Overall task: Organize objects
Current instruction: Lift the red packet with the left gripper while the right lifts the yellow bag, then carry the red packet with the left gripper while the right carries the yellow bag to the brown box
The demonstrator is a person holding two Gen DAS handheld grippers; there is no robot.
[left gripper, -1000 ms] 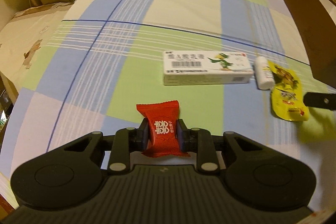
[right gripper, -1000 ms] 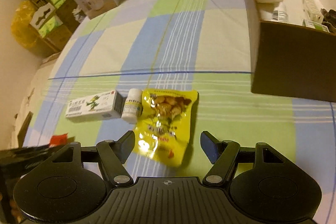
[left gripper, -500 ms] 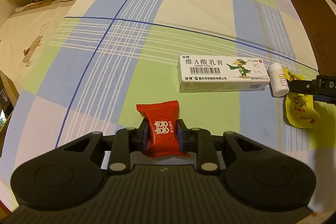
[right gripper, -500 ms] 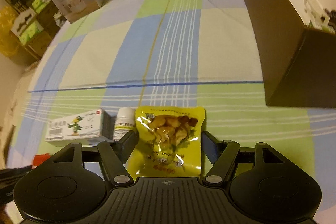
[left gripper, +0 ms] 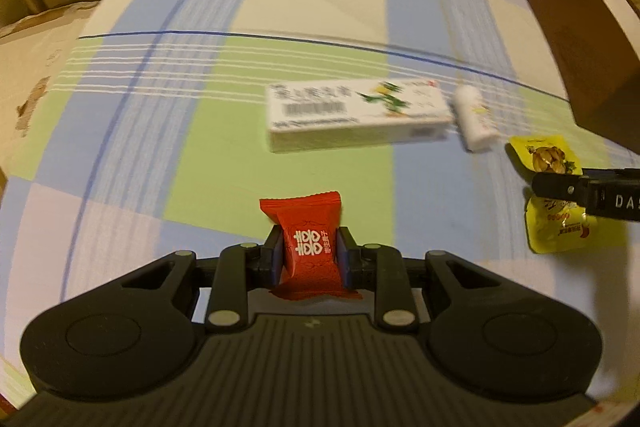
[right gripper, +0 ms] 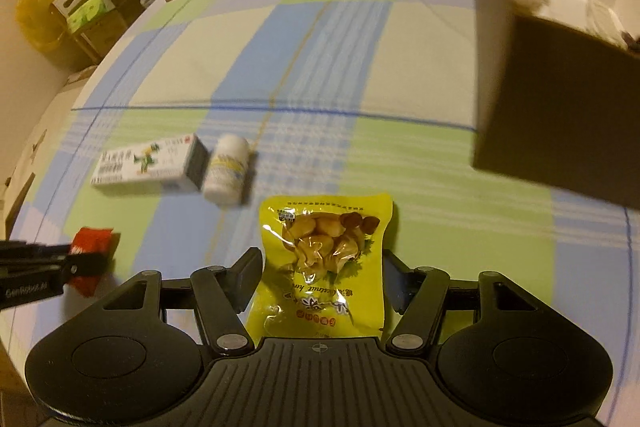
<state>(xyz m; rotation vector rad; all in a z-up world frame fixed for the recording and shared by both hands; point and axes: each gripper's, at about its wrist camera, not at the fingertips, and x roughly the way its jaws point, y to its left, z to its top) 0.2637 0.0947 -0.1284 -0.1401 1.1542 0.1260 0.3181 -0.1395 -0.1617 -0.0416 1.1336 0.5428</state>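
Left gripper (left gripper: 310, 259) jaws clamp the red candy packet (left gripper: 308, 247) for boxing; right gripper (right gripper: 320, 279) jaws are closing around the yellow chestnut pouch (right gripper: 324, 263), not yet pinching.

left black plastic gripper (left gripper: 311, 259): ribbed body, two round bumps, silver screws, blue pads
right black plastic gripper (right gripper: 320, 277): same shape, small cross mark, white letters on its side
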